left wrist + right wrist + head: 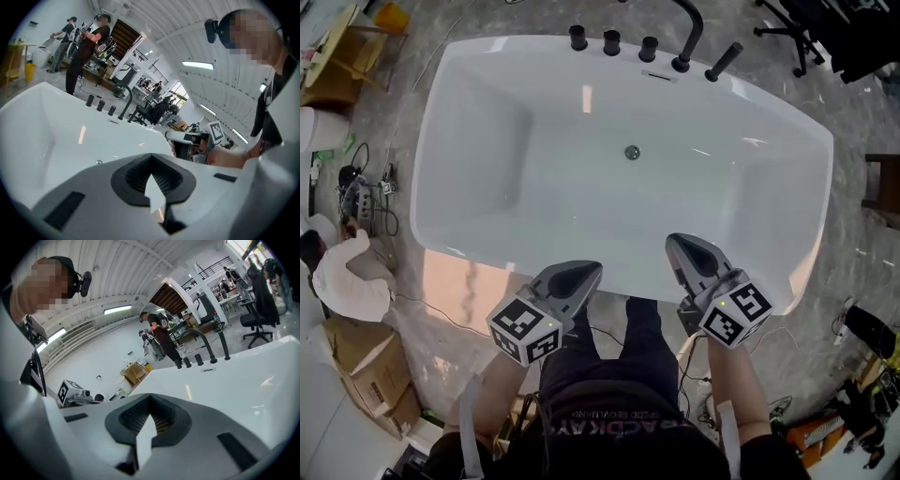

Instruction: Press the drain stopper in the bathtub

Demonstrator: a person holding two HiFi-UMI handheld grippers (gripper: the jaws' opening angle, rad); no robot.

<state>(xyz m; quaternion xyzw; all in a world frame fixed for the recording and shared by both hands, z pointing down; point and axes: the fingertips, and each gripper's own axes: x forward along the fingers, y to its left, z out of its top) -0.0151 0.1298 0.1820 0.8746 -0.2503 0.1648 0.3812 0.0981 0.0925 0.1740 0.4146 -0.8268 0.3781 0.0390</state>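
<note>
Two hand-held grippers show in the head view, both hovering at the near rim of the bathtub (pixel 525 45). The left hand-held gripper (pixel 584 272) and the right hand-held gripper (pixel 679 244) point toward the basin. They are held out in front of the person's body, forearms low and roughly side by side. The drain stopper (pixel 632 152) sits on the tub floor toward the faucet (pixel 688 37) end, well apart from both tips. Whether it is up or down is too small to tell. With neither tip near it, I judge the task not yet begun: the reach down into the tub and the press itself are both left.

In the left gripper view, the left hand-held gripper (pixel 151 155) is clenched, its jaws meeting at the tip with nothing between them. It is tilted shallowly over the tub. The drain stopper (pixel 99 162) shows as a small dot on the white floor, beyond the jaws and to their left.

In the right gripper view, the right hand-held gripper (pixel 149 396) is likewise clenched and empty, aimed across the tub toward the faucet. The stopper does not show there.
</note>
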